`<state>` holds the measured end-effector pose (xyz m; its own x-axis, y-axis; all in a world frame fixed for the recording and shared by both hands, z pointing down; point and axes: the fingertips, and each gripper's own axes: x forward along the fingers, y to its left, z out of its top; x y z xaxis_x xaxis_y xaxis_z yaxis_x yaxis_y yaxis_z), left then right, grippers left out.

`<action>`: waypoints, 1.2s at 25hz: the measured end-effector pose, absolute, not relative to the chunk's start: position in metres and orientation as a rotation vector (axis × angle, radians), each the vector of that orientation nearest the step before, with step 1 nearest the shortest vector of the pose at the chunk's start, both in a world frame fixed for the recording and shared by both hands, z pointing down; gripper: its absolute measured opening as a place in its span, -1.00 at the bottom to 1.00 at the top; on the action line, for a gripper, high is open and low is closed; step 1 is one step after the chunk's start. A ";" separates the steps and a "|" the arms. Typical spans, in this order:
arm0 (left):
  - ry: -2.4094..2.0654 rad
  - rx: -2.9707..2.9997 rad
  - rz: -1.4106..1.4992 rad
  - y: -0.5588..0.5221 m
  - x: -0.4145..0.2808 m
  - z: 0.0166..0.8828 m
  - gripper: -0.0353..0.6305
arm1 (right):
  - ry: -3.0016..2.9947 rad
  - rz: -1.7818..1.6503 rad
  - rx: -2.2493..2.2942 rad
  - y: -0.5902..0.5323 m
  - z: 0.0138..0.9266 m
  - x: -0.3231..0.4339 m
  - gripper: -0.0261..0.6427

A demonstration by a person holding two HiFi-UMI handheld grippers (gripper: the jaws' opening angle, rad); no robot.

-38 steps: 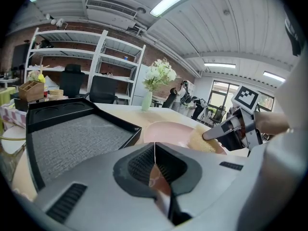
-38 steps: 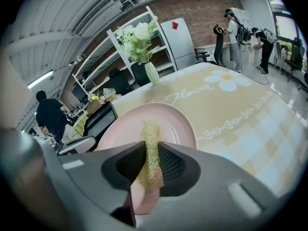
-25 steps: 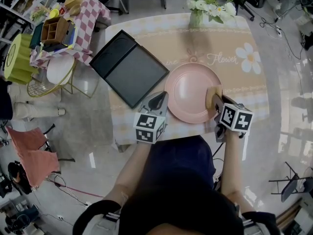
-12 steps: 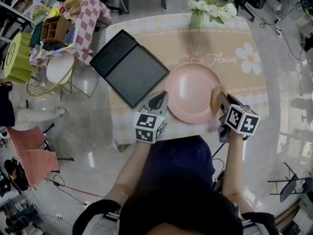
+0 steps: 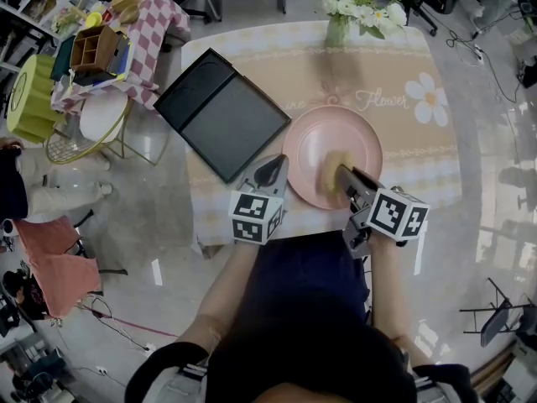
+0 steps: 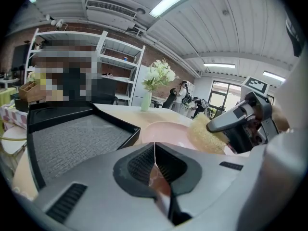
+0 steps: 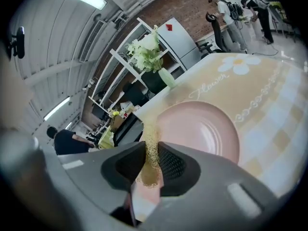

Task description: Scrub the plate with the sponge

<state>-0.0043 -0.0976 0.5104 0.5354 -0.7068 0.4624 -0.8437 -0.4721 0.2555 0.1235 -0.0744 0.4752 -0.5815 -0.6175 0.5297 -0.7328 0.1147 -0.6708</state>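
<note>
— Closest in first?
— Left gripper [image 5: 272, 168] at the near edge of the counter [image 5: 419, 141], just beside the pink plate [image 5: 315, 133], jaws pressed together on nothing. Then right gripper [image 7: 151, 153], jaws pinching the yellow sponge [image 5: 336, 163], set down near the plate's middle.
— Far along?
— Mid-scrub, probably. No suds or dirt showing, so hard to say how much remains. Farther off, black tray [image 5: 220, 114] and flower vase [image 5: 337, 30].

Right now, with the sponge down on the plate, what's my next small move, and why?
Probably sweep the right gripper across toward the far rim: it is shut on the sponge, which sits on the near part of the pink plate, most of its surface lying beyond.
</note>
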 end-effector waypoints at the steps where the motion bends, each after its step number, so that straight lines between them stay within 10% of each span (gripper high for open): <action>1: -1.262 2.322 0.406 -0.097 -0.004 0.510 -0.86 | -2.264 1.489 1.348 -0.073 0.476 0.115 -0.68; 30: -1.253 2.323 0.402 -0.096 -0.007 0.510 -0.86 | -2.151 1.275 1.096 -0.059 0.515 0.060 -0.68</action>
